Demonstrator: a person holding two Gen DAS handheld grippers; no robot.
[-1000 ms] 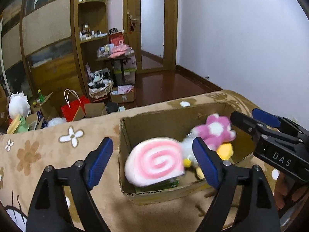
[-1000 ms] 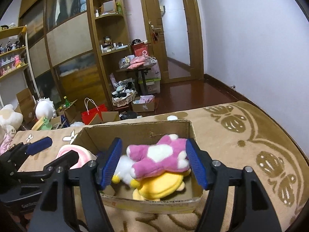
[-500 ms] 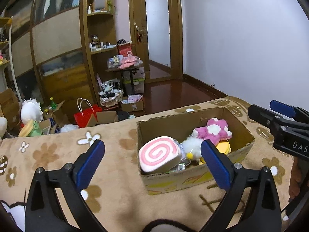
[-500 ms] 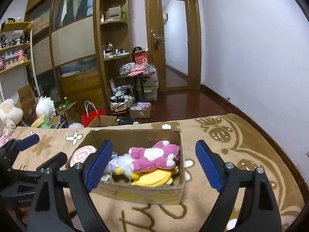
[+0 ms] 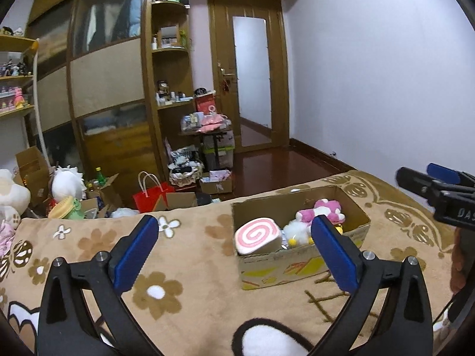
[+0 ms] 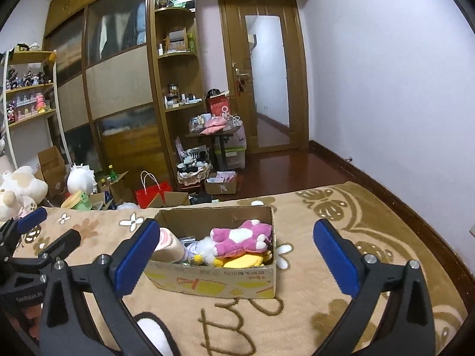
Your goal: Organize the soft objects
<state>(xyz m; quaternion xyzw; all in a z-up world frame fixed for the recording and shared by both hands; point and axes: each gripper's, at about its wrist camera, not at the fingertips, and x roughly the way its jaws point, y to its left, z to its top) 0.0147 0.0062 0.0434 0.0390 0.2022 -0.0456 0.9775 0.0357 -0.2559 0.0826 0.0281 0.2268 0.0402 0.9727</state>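
**A:** Where did the soft things sit, and what looked risky?

**B:** The pink-and-white spiral roll-shaped plush cushion (image 5: 257,237) lay at the near-left corner of the open brown cardboard box (image 6: 213,279), ahead of the left gripper (image 5: 234,253) and a little to its right. It rode high, its spiral face poking above the rim. In my judgement, that was the weak spot: a nudge to the box, or another toy pressed in beside it, could have tipped it out onto the tan flower-patterned plush blanket (image 5: 190,255).

**A:** And the others?

**B:** The magenta plush toy with white patches (image 6: 242,237) lay on top of a yellow plush toy (image 6: 246,259), with a fluffy white plush with yellow bits (image 6: 204,247) between it and the roll. That heap looked loose too, so the top toy might have slid if the box were moved.

**A:** Which way did the roll point?

**B:** Its spiral end faced the left gripper, tilted slightly upward; its long axis seemed to run away from that gripper, back into the box. From the right gripper (image 6: 234,255), only its side showed, just past the left fingertip.

**A:** The magenta one?

**B:** Its long axis ran crosswise before the right gripper, roughly along the box's length.

**A:** Were the grippers holding anything?

**B:** No. Both stood with jaws wide apart and nothing between them, short of the box. More plush toys sat beyond the blanket's far-left edge, so I judged sorting unfinished.
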